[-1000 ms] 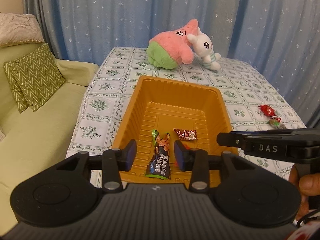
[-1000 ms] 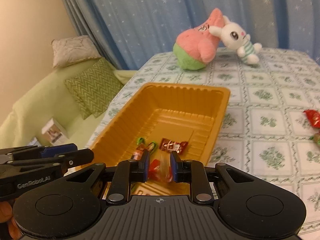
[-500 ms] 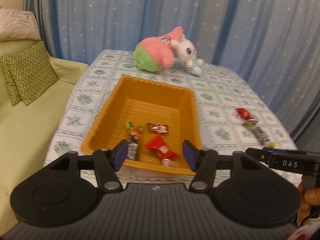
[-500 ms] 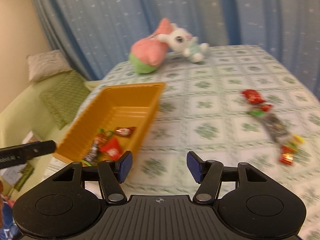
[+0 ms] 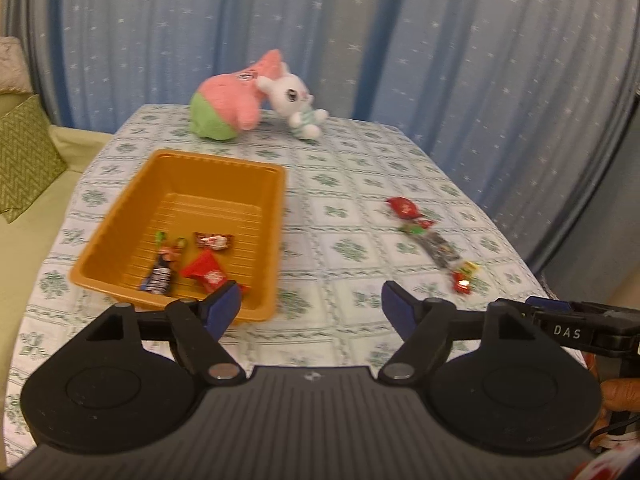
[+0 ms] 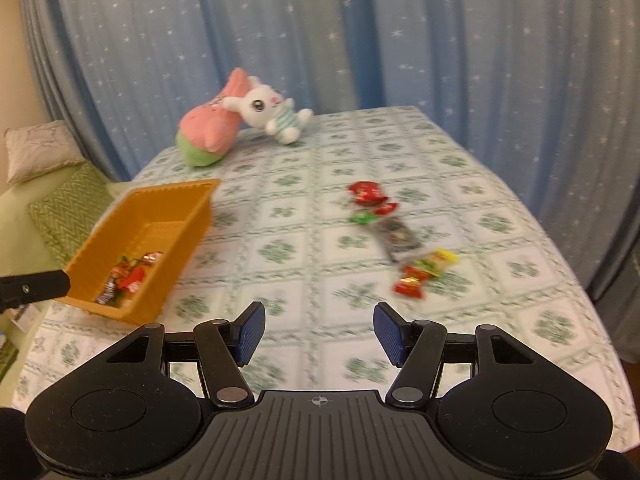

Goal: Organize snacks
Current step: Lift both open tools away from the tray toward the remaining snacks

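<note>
A table under a white cloth printed with green floral squares [image 6: 280,216] fills the room's middle, backed by blue star-dotted curtains [image 6: 360,40]. At ten o'clock in the right wrist view sits an orange ribbed plastic tray [image 6: 176,204] holding three or so wrapped snacks [image 5: 204,272]. A loose line of red, dark and yellow wrapped sweets [image 6: 394,236], somewhat blurred, lies at one o'clock. Pink-and-green plush star [image 6: 208,136] and white plush rabbit [image 6: 266,110] lean together at the far edge. A green sofa with zigzag cushion [image 5: 24,156] stands left. The left gripper [image 5: 312,308] is widening, nothing between; the right gripper [image 6: 318,334] is spread, empty.
</note>
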Demonstrator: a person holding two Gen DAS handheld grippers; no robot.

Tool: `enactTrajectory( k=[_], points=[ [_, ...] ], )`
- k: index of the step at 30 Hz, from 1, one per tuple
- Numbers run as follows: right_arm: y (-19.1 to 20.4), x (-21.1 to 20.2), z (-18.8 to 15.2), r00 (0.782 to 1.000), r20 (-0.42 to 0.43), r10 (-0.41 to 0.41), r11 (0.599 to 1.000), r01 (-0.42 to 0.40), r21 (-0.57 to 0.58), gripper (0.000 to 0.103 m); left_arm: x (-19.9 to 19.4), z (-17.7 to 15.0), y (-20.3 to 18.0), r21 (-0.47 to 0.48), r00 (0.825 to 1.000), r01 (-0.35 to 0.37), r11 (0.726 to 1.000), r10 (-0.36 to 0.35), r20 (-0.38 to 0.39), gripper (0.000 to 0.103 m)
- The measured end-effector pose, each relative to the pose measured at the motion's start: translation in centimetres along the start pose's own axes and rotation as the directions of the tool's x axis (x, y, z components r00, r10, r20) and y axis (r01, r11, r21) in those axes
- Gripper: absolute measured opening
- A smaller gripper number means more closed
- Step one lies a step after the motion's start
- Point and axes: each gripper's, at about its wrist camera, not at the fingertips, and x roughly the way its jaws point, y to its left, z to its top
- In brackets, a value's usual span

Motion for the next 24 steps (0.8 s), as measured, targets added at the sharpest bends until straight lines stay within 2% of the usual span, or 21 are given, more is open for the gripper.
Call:
enactTrajectory(
  k=[7,12,24],
  points=[
    [-3.4,-1.7,-0.8,0.999,0.014,-0.052,0.997,0.051,0.053,0.060,0.8,-0.4,-3.9,0.040,0.998,0.052,0.998,-0.051,-0.027,0.081],
    [-5.3,-2.5,-0.9,0.997,0.028,-0.079,0.993,0.076,0.090,0.060,1.8,-0.6,-5.9,0.069,0.997,0.063,0.996,-0.060,-0.041,0.082],
    [-8.1,-1.7,-0.9,0.995,-0.004,-0.103,0.988,0.103,0.118,0.060,4.9,-0.8,-9.3,0.119,0.993,0.099,0.988,-0.090,-0.079,0.082]
  ],
)
